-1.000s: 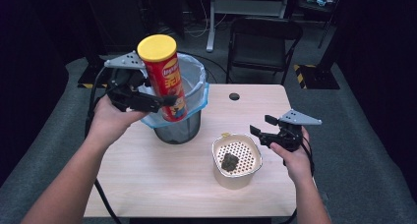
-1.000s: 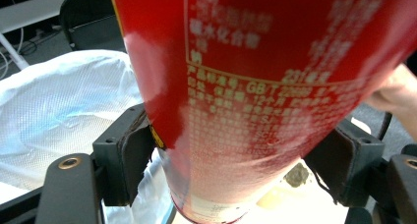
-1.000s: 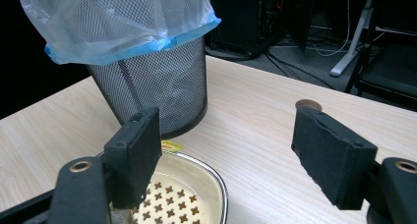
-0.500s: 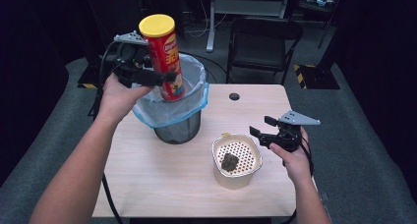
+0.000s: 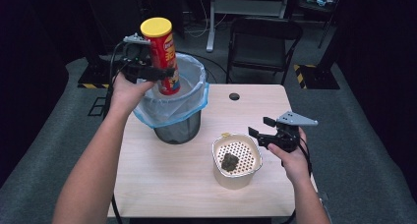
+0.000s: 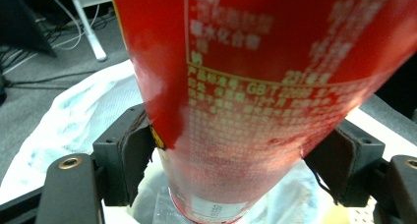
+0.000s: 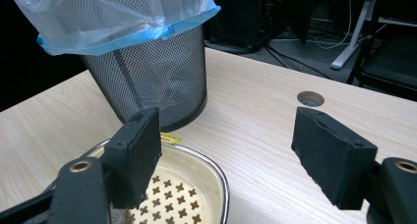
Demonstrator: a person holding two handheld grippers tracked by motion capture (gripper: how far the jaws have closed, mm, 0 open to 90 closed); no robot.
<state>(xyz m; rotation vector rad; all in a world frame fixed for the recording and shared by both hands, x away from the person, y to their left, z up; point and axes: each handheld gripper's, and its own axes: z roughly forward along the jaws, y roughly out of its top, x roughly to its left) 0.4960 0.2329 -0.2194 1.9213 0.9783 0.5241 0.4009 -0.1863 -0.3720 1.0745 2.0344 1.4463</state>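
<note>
A tall red crisp can [image 5: 163, 57] with a yellow lid hangs upright over the mouth of a black mesh bin [image 5: 178, 128] lined with a blue-rimmed plastic bag [image 5: 169, 102]. My left gripper [image 5: 155, 72] is shut on the can's middle; in the left gripper view the red can [image 6: 255, 86] sits between both jaws, above the bag [image 6: 69, 121]. My right gripper [image 5: 259, 132] stands open with nothing in it, at the right rim of a cream perforated bowl [image 5: 236, 160] that holds a dark lump [image 5: 229, 161]. In the right gripper view, my right gripper [image 7: 226, 150] faces the bin [image 7: 147, 81] and the bowl [image 7: 187, 194].
The wooden table [image 5: 162, 184] has a round cable hole [image 5: 234, 96] near its far edge. A black chair [image 5: 263, 42] and a white stand leg [image 5: 211, 37] are behind the table. Grey carpet surrounds it.
My left gripper has carried the red can up and toward the far left, so it now hangs upright over the bin's mouth. The right gripper has stayed in place, open.
</note>
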